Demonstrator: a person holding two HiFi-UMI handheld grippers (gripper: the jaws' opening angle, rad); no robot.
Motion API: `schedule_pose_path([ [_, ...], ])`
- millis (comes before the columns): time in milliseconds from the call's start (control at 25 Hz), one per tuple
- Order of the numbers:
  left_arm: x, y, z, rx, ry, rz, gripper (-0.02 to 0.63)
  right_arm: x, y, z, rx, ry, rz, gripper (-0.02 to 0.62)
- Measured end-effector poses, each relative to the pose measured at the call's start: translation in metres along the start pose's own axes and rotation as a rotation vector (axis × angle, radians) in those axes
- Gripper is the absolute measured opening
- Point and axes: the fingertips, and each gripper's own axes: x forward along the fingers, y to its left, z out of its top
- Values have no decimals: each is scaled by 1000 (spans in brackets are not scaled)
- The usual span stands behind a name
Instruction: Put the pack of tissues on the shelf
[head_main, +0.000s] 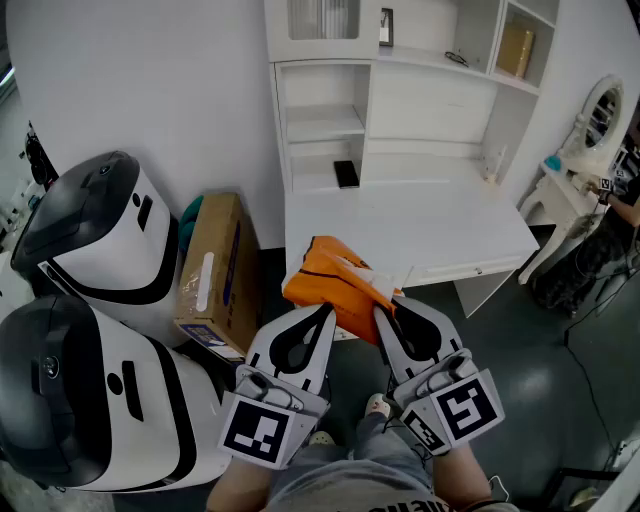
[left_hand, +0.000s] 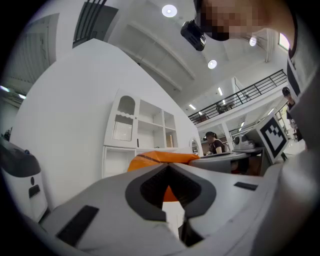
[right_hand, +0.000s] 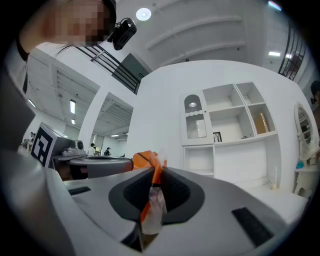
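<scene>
Cardboard makes up the brown box (head_main: 215, 270) leaning on the wall beside two white-and-black rounded machines (head_main: 95, 330). Ahead stands the white tabletop (head_main: 430, 230) below the white shelf unit (head_main: 320, 125), where a small black slab (head_main: 346, 173) lies. The orange pack of tissues (head_main: 335, 285) hangs off the tabletop's near edge. The right gripper (head_main: 380, 310) is clamped on its clear wrapper flap. The left gripper (head_main: 327, 308) meets its other side, jaws a slit apart; whether it pinches is unclear.
</scene>
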Motion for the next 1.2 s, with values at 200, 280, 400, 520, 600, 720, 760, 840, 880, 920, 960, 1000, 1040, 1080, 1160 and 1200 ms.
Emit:
schedule_pose_path([
  [200, 5, 3, -2, -2, 0, 5, 40, 4, -3, -1, -1, 1, 4, 41],
  [280, 9, 4, -3, -5, 2, 7, 40, 6, -7, -2, 0, 2, 8, 41],
  [400, 16, 5, -3, -5, 4, 13, 40, 10, -13, -3, 0, 7, 15, 41],
  [520, 25, 7, -3, -8, 7, 20, 40, 15, -20, -3, 1, 11, 23, 41],
  [600, 32, 7, -4, -9, 9, 26, 40, 18, -27, -4, 4, 14, 29, 41],
  [720, 43, 9, -7, -15, 16, 38, 40, 24, -35, -7, -5, 21, 46, 41],
  [760, 47, 10, -8, -18, 18, 43, 40, 27, -38, -8, -9, 22, 51, 41],
  [840, 56, 11, -9, -20, 22, 52, 40, 32, -46, -9, -3, 21, 55, 41],
  [880, 60, 12, -10, -19, 23, 57, 40, 35, -51, -10, 9, 19, 57, 41],
  [920, 64, 13, -10, -19, 25, 63, 40, 37, -57, -10, 22, 18, 60, 41],
  [960, 69, 15, -11, -20, 27, 69, 40, 40, -62, -11, 35, 17, 63, 41],
  [1000, 73, 17, -11, -21, 28, 77, 40, 43, -68, -12, 43, 17, 68, 41],
  [1040, 78, 19, -11, -22, 29, 84, 40, 47, -73, -12, 47, 18, 73, 41],
  [1080, 83, 21, -12, -21, 30, 92, 40, 50, -78, -13, 49, 19, 79, 41],
  [1160, 94, 25, -12, -17, 28, 104, 40, 58, -87, -15, 47, 21, 89, 41],
  [1200, 99, 26, -12, -15, 27, 109, 40, 61, -92, -16, 45, 21, 95, 41],
])
